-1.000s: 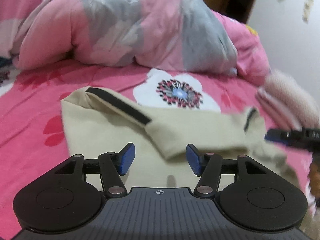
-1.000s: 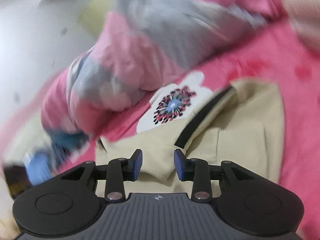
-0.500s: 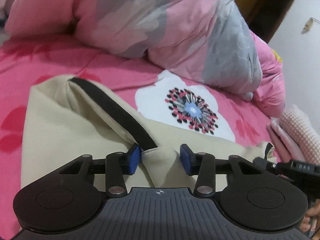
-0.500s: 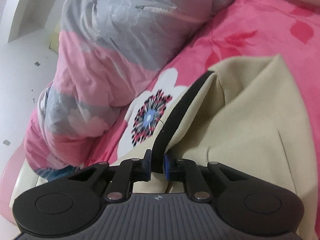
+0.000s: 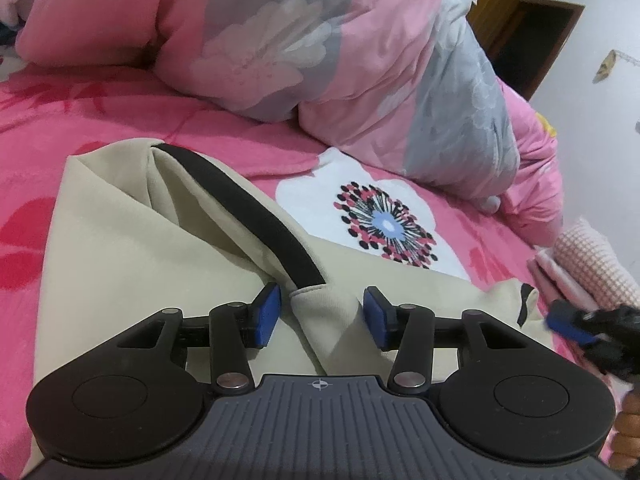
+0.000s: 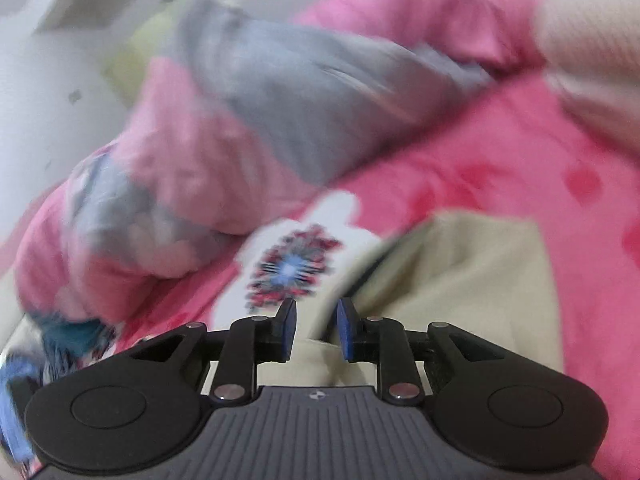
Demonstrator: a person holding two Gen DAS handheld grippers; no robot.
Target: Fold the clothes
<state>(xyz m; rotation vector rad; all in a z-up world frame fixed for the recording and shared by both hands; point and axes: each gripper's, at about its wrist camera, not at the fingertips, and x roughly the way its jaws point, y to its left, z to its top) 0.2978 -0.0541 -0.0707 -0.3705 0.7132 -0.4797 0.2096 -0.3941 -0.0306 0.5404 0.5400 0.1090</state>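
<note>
- The beige garment (image 5: pixel 132 236) lies partly folded on the pink bed cover (image 5: pixel 36 128), its black band (image 5: pixel 248 208) running diagonally from the far left corner toward the near middle.
- A folded beige corner, just where the black band ends, sits between the blue pads (image 5: pixel 266 316) of the left claw (image 5: pixel 322 316); the jaws stand wide apart and neither pad presses the cloth.
- In the blurred right wrist view, the garment (image 6: pixel 472 280) spreads ahead and to the right of the right claw (image 6: pixel 314 328).
- The right claw's jaws are parted by a moderate gap, with beige cloth showing in and below that gap; it grips nothing that can be made out.
- In the left wrist view, the right claw (image 5: pixel 572 324) shows blurred at the right edge, beside the garment's far corner.
- A white flower print (image 5: pixel 384 224) on the bed cover lies just beyond the garment.
- A pink and grey quilt (image 5: pixel 320 52) is heaped behind it.
- A pink knitted item (image 5: pixel 592 264) lies at the right.
</note>
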